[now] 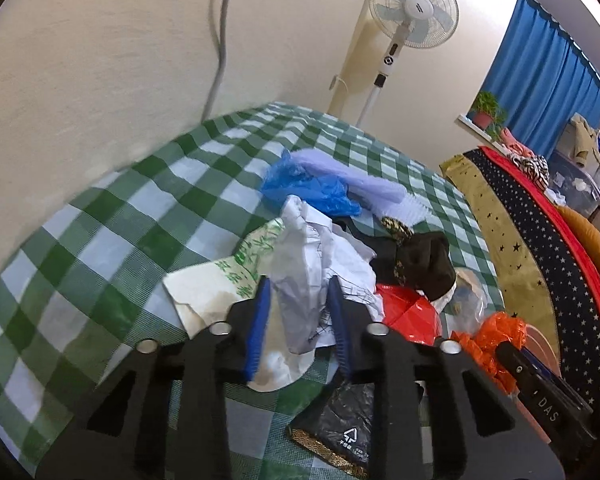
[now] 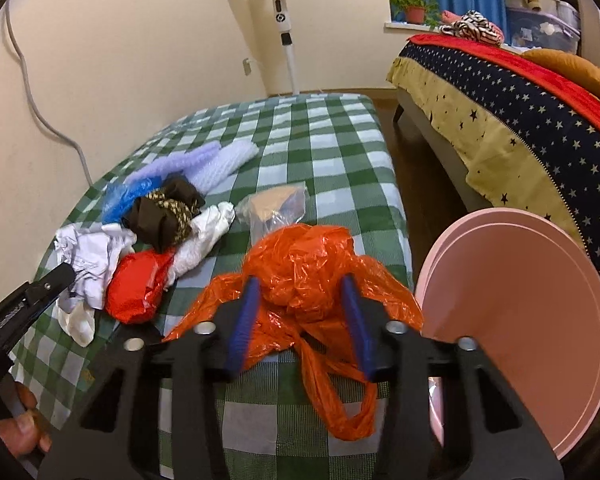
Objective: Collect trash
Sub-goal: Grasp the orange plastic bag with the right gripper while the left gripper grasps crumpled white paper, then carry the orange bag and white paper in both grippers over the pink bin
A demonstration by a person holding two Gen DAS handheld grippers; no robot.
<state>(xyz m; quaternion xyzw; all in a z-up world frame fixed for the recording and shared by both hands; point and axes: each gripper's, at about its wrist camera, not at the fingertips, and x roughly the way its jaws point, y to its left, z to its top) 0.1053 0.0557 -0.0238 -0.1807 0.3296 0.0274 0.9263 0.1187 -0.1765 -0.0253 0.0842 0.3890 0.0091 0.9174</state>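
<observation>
Trash lies heaped on a green checked cloth (image 1: 112,216). My left gripper (image 1: 300,284) has its blue pads pressed on a crumpled white paper (image 1: 312,264) that fills the gap between them. In the right wrist view my right gripper (image 2: 301,280) is closed around an orange plastic bag (image 2: 300,264), which bulges past both pads. The left gripper (image 2: 40,292) also shows at the left edge of that view, at the white paper (image 2: 92,256). A red bag (image 2: 136,288), a dark wrapper (image 2: 164,208) and a blue bag (image 1: 308,188) lie close by.
A pink round bin (image 2: 520,320) stands at the table's right edge. A clear bag (image 2: 272,208), a white bag with green print (image 1: 228,272) and a black packet (image 1: 340,432) lie on the cloth. A bed with starred covers (image 2: 520,120) is to the right, a standing fan (image 2: 280,8) behind.
</observation>
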